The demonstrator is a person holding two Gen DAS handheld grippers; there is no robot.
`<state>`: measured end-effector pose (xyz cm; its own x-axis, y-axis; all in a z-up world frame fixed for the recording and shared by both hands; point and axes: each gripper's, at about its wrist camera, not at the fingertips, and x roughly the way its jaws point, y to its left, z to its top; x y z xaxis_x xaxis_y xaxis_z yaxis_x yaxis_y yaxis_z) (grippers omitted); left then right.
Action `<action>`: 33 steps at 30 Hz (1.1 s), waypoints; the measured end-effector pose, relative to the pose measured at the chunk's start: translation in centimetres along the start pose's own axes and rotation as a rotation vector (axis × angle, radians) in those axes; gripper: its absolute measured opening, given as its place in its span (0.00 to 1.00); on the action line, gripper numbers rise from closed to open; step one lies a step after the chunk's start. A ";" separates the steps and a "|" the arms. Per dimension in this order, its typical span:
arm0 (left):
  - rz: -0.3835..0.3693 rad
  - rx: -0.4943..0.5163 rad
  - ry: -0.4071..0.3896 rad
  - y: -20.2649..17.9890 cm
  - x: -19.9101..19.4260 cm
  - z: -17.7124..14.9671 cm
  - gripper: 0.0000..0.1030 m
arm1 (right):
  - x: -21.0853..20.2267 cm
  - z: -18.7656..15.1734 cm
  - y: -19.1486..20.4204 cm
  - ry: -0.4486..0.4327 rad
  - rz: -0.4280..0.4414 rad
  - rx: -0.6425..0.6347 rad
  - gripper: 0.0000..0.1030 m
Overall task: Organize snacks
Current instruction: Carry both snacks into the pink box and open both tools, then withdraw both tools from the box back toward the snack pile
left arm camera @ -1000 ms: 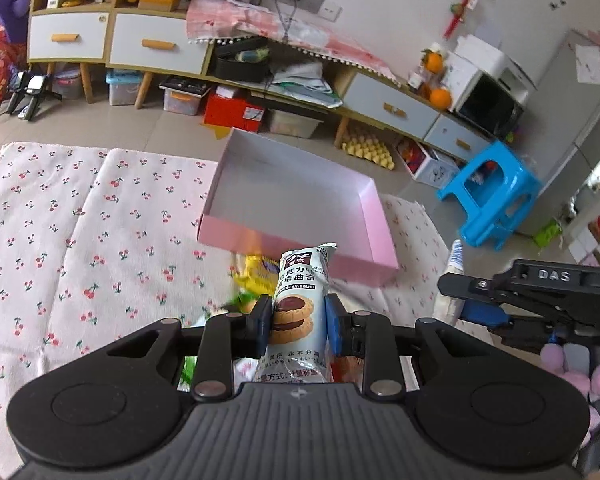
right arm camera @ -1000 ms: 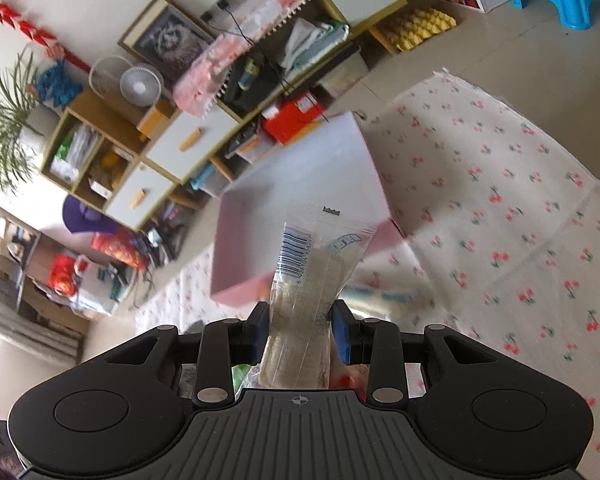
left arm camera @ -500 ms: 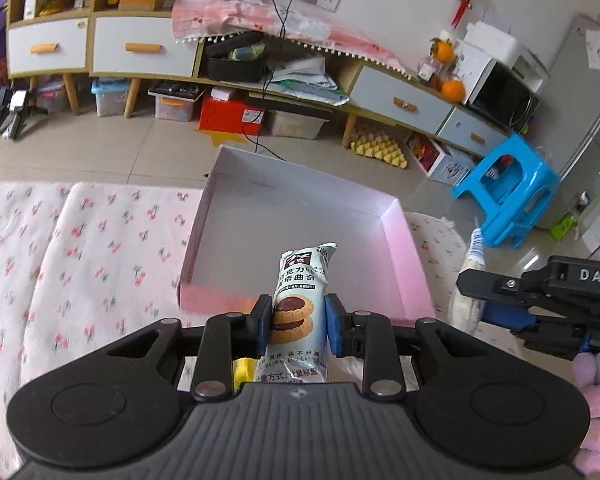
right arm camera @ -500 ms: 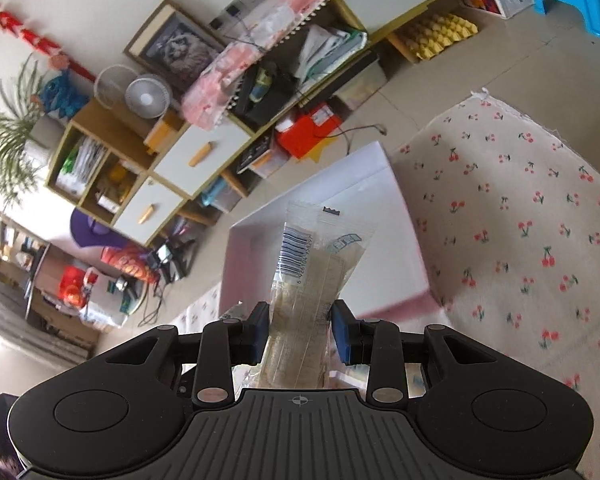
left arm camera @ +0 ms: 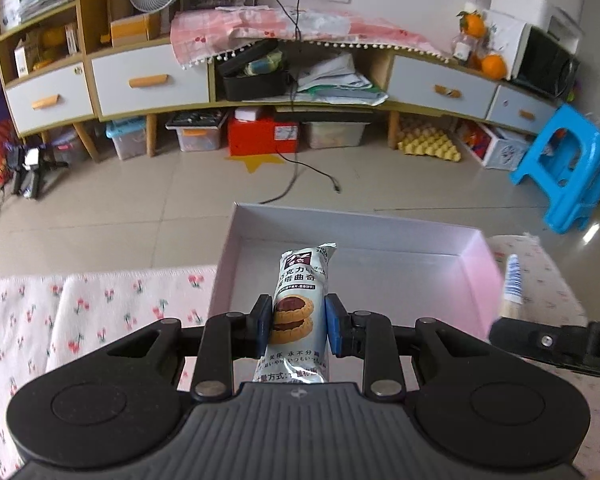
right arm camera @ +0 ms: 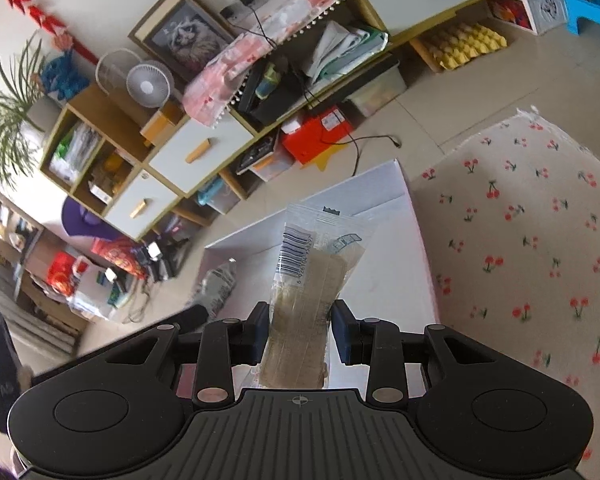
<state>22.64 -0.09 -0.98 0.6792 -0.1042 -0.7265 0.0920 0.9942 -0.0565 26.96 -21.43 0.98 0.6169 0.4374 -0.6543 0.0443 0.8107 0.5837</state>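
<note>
My left gripper [left arm camera: 296, 326] is shut on a white cookie packet [left arm camera: 300, 300] printed with chocolate tart biscuits; the packet sticks up over the near edge of the shallow pink box [left arm camera: 480, 276]. My right gripper [right arm camera: 300, 332] is shut on a clear wafer packet [right arm camera: 312, 276] with a barcode, held above the same pink box [right arm camera: 396, 256], whose pale floor shows bare. In the left wrist view the right gripper's black finger [left arm camera: 556, 344] and its packet tip [left arm camera: 512, 280] show at the box's right side. In the right wrist view the cookie packet [right arm camera: 218, 284] shows at the box's left.
The box sits on a cherry-print cloth [left arm camera: 100, 304] [right arm camera: 532, 240] at the cloth's far edge, beyond which is tiled floor [left arm camera: 140, 200]. A long cabinet [left arm camera: 148, 80] with drawers, storage bins and a blue stool [left arm camera: 568, 168] stand further back.
Both grippers have moved forward and down toward the pink box, each keeping its packet. The box now lies right under both packets, and the loose snacks near the box have left the view.
</note>
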 end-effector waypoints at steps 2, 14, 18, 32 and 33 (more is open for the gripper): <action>0.024 0.014 0.001 -0.1 0.8 0.0 0.25 | 0.7 0.2 -0.2 0.007 -0.007 -0.016 0.32; 0.089 0.026 0.028 0.2 1.8 -0.1 0.37 | 1.8 0.2 -0.2 0.040 0.014 -0.054 0.35; 0.096 0.030 0.052 0.5 1.6 -0.1 0.43 | 1.6 0.2 -0.3 0.049 0.009 -0.043 0.46; 0.036 -0.020 0.042 0.7 -3.3 -1.0 0.69 | -2.5 -1.2 2.6 0.058 -0.030 -0.103 0.76; 0.036 -0.026 0.041 0.8 -3.7 -1.2 0.72 | -2.9 -1.3 2.8 0.060 -0.033 -0.111 0.77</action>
<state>19.35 1.08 0.86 0.6512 -0.0676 -0.7559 0.0485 0.9977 -0.0474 24.32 -19.89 3.89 0.5684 0.4298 -0.7016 -0.0257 0.8615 0.5070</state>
